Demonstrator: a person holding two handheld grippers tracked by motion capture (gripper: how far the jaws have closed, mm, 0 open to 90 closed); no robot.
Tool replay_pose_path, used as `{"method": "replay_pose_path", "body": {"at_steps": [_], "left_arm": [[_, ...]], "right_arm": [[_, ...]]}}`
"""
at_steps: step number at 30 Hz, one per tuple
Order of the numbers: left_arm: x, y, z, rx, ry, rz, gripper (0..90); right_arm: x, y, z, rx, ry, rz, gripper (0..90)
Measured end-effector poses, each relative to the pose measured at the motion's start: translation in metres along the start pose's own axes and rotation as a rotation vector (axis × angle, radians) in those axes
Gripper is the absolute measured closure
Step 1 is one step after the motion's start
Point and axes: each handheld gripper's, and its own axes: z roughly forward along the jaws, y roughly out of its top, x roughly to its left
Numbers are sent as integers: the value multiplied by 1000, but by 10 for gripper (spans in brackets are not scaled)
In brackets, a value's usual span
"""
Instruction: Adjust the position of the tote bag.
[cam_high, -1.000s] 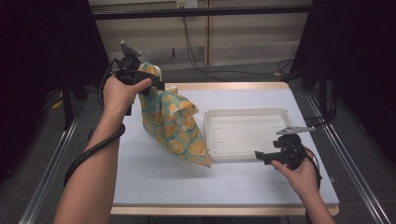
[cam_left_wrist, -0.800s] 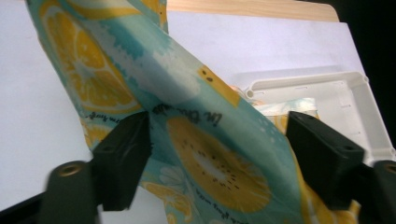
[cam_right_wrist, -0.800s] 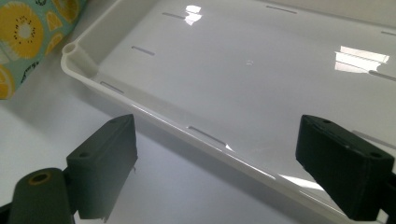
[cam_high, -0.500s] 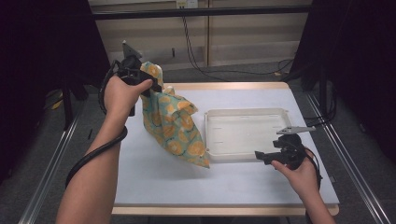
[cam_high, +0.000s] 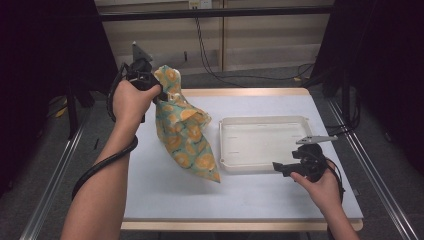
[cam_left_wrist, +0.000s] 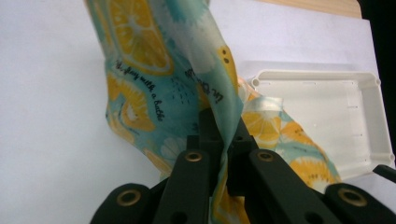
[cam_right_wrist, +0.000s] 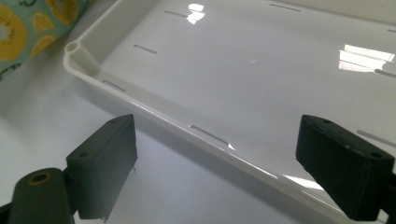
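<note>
A teal cloth with orange-slice print hangs from its top corner, with its lower end resting on the white table. My left gripper holds that corner up at the table's far left. Its jaws have just been closing and now pinch a fold of the cloth between the pads, so the left gripper is shut on it. A white empty tray lies to the right of the cloth. My right gripper rests by the tray's near edge, and the right gripper stands open astride the tray rim.
The table has a wooden edge and metal rails along both sides. Cables run over the floor behind it. The tray sits just beyond the hanging cloth, seen from the left gripper.
The cloth has drawn in a little and hangs slightly narrower under the left gripper. The left hand has barely shifted. The right hand has kept still.
</note>
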Motion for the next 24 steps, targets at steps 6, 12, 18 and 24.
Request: {"method": "replay_pose_path", "body": {"at_steps": [6,12,18,24], "left_arm": [[-3,3,-5,25,-5,60,900],[-6,3,-10,69,-51,291,900],[-9,5,-16,86,-83,430,900],[-7,8,-19,89,-119,521,900]], "right_arm": [[-1,0,1,-3,3,-9,121],[-1,0,-1,-9,5,1,121],[0,0,1,2,8,-9,120],[1,0,2,0,7,-10,119]]}}
